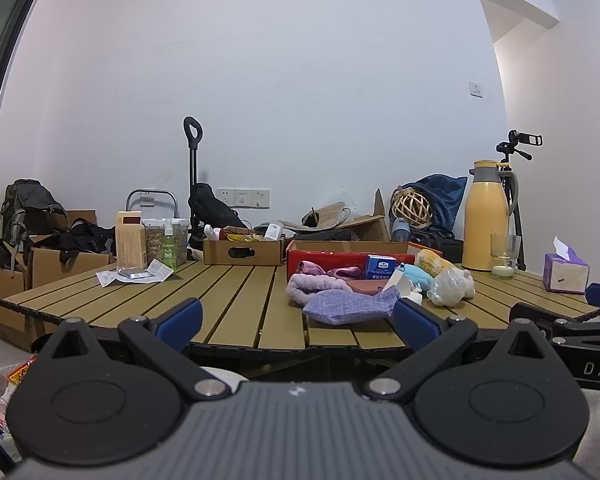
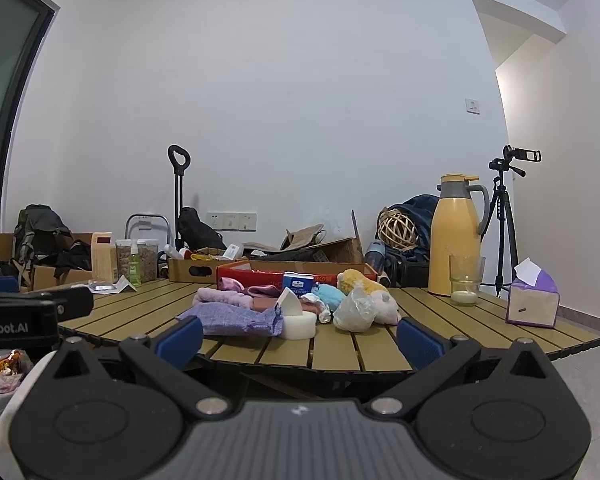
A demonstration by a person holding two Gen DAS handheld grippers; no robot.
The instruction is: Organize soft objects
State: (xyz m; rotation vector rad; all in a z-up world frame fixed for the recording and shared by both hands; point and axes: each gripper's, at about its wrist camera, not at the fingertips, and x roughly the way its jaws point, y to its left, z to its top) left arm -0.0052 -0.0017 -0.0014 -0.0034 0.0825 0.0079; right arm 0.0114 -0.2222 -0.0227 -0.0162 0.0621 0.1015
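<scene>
A pile of soft things lies near the front of the slatted table (image 1: 228, 292): a purple cloth (image 1: 348, 306) (image 2: 232, 318), a pink fluffy towel (image 1: 314, 286) (image 2: 220, 296), a yellow and white plush (image 2: 364, 284) (image 1: 432, 262), a light blue plush (image 2: 328, 293) and a white foam roll (image 2: 300, 325). A red open box (image 1: 324, 258) (image 2: 268, 274) stands behind them. My left gripper (image 1: 298, 326) is open and empty, short of the table's front edge. My right gripper (image 2: 300, 340) is open and empty, also before the edge.
A yellow thermos jug (image 2: 454, 236), a glass with a candle (image 2: 465, 280) and a purple tissue box (image 2: 532, 300) stand at the right. A cardboard tray (image 1: 242, 250), jars and a spray bottle (image 1: 170, 246) stand at the back left. Boxes and bags lie on the floor behind.
</scene>
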